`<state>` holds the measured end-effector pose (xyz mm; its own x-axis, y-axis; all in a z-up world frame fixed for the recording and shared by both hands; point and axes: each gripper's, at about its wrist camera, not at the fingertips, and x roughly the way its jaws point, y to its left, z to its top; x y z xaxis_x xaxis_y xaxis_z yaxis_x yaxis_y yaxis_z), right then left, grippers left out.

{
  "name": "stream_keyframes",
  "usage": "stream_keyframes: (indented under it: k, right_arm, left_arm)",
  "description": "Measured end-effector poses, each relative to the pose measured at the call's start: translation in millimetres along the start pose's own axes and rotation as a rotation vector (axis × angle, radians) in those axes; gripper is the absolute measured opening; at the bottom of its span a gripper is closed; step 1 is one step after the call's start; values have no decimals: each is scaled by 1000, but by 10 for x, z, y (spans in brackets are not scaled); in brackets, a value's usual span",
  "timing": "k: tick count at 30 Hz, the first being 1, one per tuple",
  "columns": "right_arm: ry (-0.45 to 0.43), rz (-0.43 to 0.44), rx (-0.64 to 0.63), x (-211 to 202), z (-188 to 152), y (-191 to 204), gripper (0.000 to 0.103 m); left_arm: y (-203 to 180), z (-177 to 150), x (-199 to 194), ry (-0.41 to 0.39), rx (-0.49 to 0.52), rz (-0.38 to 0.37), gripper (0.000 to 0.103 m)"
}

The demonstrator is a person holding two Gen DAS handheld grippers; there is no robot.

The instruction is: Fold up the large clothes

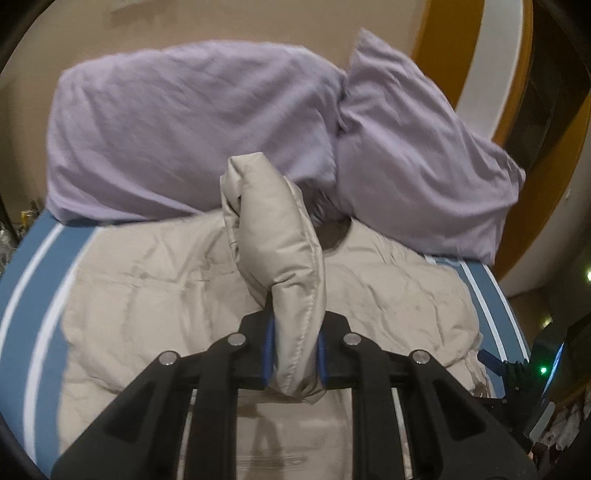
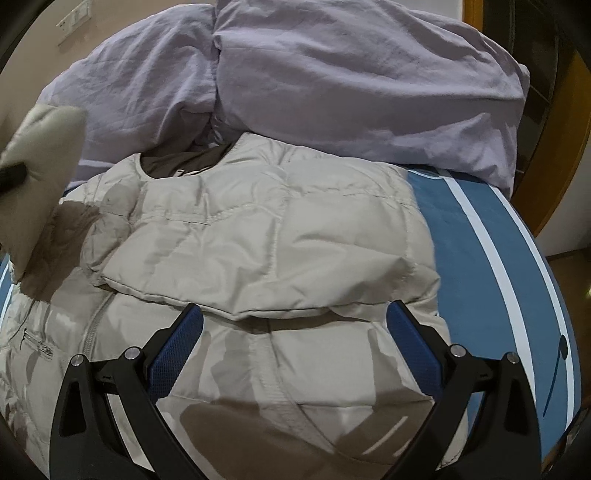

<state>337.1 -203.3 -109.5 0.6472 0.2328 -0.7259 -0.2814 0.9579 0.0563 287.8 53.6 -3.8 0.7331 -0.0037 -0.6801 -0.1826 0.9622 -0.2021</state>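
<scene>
Beige quilted puffer jacket (image 2: 258, 229) lies spread, front side up, on a blue bedsheet (image 2: 491, 266) with white stripes. Collar at the far end; the dark lining shows at the neck opening. Right sleeve (image 2: 288, 273) is folded across the chest, its cuff edge lying level just beyond the right gripper's fingers. Zipper line runs down the near left part of the body.

Left gripper (image 1: 295, 350): blue pads pressed tight on the jacket's other sleeve (image 1: 273, 236), which rises from the pinch as a thick padded roll, tip pointing far and slightly left. The same sleeve shows at the left edge of the right wrist view, lifted clear of the jacket body and casting a shadow on the shoulder.

Right gripper (image 2: 295, 332): fingers spread wide, nothing between the pads; it hovers over the jacket's midsection, apparently not touching the fabric, though contact is hard to judge from this angle.

Far side of the bed: a rumpled lilac duvet (image 2: 332, 85) bunched in two mounds, its near edge just touching the collar area. Beige wall (image 1: 221, 22) behind; wooden door frame (image 2: 554, 177) at far right.
</scene>
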Motion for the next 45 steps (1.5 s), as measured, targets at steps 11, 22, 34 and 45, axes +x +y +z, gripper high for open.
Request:
stream_keyframes:
  k: [11, 22, 34, 45]
  right_arm:
    - [9, -4, 25, 53, -74, -113, 101]
    - [11, 0, 34, 101, -107, -125, 101]
    - [2, 21, 47, 166, -188, -148, 101]
    - [14, 9, 36, 240, -196, -118, 102]
  left_arm:
    - [-233, -243, 276, 91, 98, 18, 37]
    - [-230, -132, 309, 34, 140, 116, 51]
    - [-420, -347, 945, 100, 222, 248, 54]
    - [-435, -358, 1162, 131, 227, 281, 54]
